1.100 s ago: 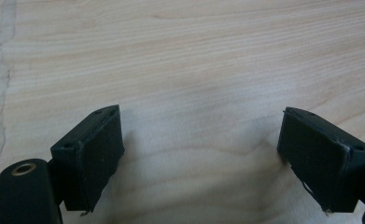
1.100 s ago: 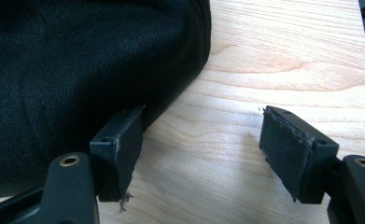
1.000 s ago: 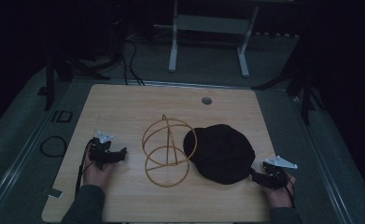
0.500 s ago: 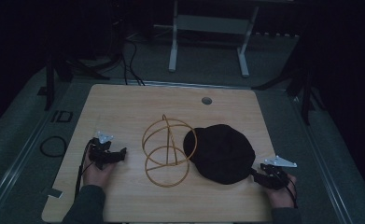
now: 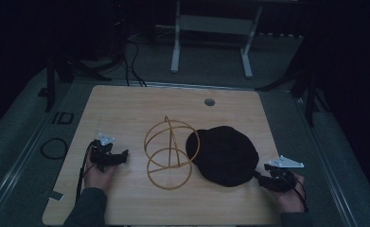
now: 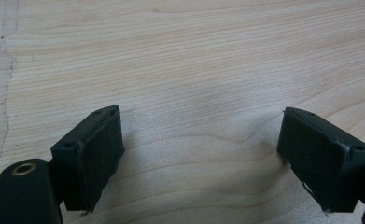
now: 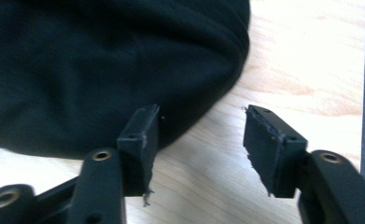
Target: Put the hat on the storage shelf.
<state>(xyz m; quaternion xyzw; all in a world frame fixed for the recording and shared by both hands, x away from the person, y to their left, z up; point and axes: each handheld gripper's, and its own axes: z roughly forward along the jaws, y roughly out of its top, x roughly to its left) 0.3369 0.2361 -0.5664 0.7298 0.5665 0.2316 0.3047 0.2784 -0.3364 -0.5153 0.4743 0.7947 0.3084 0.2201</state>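
Your right hand-held gripper (image 7: 199, 140) sits at the near right edge of the black hat (image 5: 224, 155), jaws apart, with the hat's rim just beside one jaw. Your left hand-held gripper (image 5: 118, 156) is open too, over bare tabletop (image 5: 126, 109), well apart from the hat. The gold wire stand (image 5: 170, 153) is between them, touching the hat's left side.

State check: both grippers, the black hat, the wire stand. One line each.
left gripper: open, nothing between the jaws, over bare table.
right gripper: open, at the hat's edge, not gripping it.
black hat: lying flat on the table, its edge against the wire stand.
wire stand: upright, bare, nothing on it.
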